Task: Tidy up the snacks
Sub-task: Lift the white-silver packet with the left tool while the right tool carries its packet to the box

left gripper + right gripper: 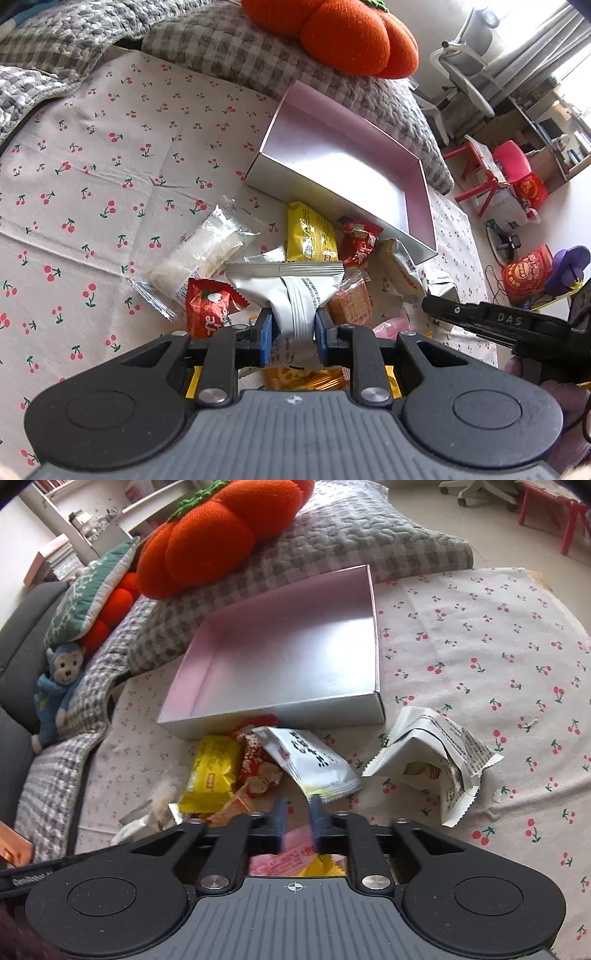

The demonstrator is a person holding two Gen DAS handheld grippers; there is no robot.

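A white packet (295, 295) is being pinched between the closed pads of the left gripper (293, 338), above a snack pile (314, 243) spread on a cherry-print cloth (92, 166). A pink box (332, 158) is lying at 1 o'clock of the pile, against a grey quilt (221, 48). The right gripper (297, 812) is being held slightly open, empty, beneath another white packet (310, 760). A red stool (476, 173) is standing at 3 o'clock

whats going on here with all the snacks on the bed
A person is sorting snack packets into a silver box, which has nothing in it yet. The left hand-held gripper is shut on a white packet. The right hand-held gripper hovers over the pile beside a white and yellow packet, apparently gripping nothing.
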